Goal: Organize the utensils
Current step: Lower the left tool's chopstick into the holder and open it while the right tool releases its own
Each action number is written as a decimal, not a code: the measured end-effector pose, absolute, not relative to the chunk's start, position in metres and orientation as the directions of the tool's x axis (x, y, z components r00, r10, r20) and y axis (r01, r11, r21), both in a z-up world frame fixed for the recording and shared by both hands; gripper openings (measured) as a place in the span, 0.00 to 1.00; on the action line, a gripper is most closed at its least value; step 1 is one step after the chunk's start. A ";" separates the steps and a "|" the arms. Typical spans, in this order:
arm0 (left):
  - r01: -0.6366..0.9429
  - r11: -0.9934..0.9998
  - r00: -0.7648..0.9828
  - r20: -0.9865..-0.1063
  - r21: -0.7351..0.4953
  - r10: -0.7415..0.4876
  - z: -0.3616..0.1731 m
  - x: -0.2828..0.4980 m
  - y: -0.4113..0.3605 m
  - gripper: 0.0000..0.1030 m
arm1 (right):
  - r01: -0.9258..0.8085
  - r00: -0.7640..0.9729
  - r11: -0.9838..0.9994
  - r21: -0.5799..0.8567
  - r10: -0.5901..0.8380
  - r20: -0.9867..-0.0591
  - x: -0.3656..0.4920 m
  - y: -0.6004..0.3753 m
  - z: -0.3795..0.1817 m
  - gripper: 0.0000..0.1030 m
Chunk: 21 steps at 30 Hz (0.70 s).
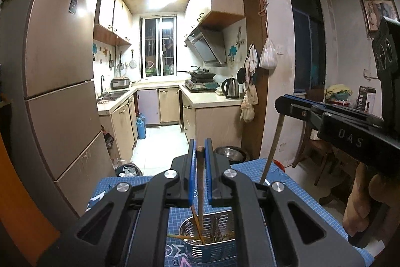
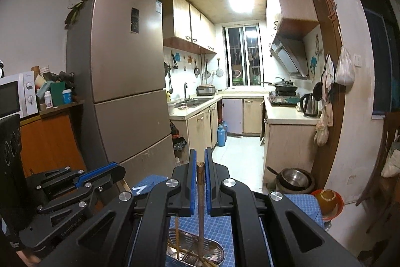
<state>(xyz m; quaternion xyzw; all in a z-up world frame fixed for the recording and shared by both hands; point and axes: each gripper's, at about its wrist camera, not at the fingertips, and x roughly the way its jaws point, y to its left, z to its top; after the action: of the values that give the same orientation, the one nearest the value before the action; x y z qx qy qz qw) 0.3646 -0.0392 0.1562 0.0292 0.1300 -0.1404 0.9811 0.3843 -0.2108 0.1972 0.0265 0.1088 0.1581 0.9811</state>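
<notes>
Steel holder [image 1: 210, 239] w/ chopsticks [image 1: 200, 224]; both hand-held grippers clamp one each.

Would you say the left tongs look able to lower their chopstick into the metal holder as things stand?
Probably yes: the left tongs hold a chopstick upright, its lower end already inside the open-topped metal holder.

Both wrist views face the kitchen [image 1: 160, 61], over the holder [image 2: 195, 252].

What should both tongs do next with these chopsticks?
Probably lower and release. Each chopstick, left and right, stands upright between closed fingers of the left tongs and right tongs, lower ends already inside the metal holder.
</notes>
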 end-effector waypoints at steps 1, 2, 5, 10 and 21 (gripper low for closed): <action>0.284 0.959 0.925 -0.268 0.019 -0.269 0.153 0.366 -0.039 0.05 | -0.303 0.926 0.949 0.089 0.316 -0.209 0.386 -0.211 0.194 0.07; 0.284 0.959 0.925 -0.270 0.020 -0.268 0.152 0.367 -0.040 0.05 | -0.303 0.924 0.948 0.093 0.317 -0.214 0.389 -0.211 0.190 0.07; 0.287 0.958 0.922 -0.279 0.021 -0.270 0.146 0.371 -0.042 0.05 | -0.303 0.921 0.949 0.091 0.316 -0.226 0.394 -0.210 0.178 0.07; 0.291 0.957 0.917 -0.288 0.013 -0.275 0.135 0.378 -0.041 0.05 | -0.303 0.918 0.948 0.092 0.317 -0.240 0.401 -0.210 0.166 0.07; 0.287 0.958 0.912 -0.310 0.012 -0.270 0.122 0.389 -0.042 0.05 | -0.310 0.906 0.945 0.100 0.326 -0.268 0.412 -0.210 0.146 0.07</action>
<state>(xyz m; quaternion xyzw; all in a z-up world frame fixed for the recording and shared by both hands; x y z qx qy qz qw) 0.3885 -0.0423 0.1225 0.0285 0.1545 -0.1426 0.9772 0.4116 -0.2097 0.1464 0.0275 0.1421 0.1630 0.9759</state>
